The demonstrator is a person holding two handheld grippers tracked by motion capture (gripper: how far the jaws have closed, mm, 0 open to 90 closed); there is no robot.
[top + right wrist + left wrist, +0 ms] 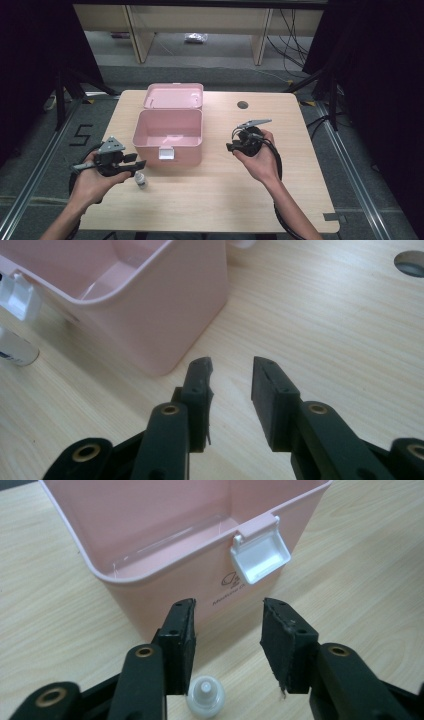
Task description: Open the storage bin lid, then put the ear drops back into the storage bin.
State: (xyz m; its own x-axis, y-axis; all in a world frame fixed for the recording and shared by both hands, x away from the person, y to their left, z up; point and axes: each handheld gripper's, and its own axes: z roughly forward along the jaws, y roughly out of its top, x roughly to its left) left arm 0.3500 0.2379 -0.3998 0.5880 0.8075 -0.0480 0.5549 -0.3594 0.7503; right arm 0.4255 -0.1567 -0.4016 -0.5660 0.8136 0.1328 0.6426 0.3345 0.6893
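Pink box (167,135) sits open on the tabletop (215,195), its lid (173,96) tipped back and its white latch (259,555) hanging in front. A little bottle (141,180) stands on the wood near the box's front corner. My left tongs (141,164) are wide apart just above the bottle, not touching it. My right tongs (228,147) are apart too, holding nothing, beside the box.

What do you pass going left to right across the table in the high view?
Left gripper → bottle → pink box → right gripper.
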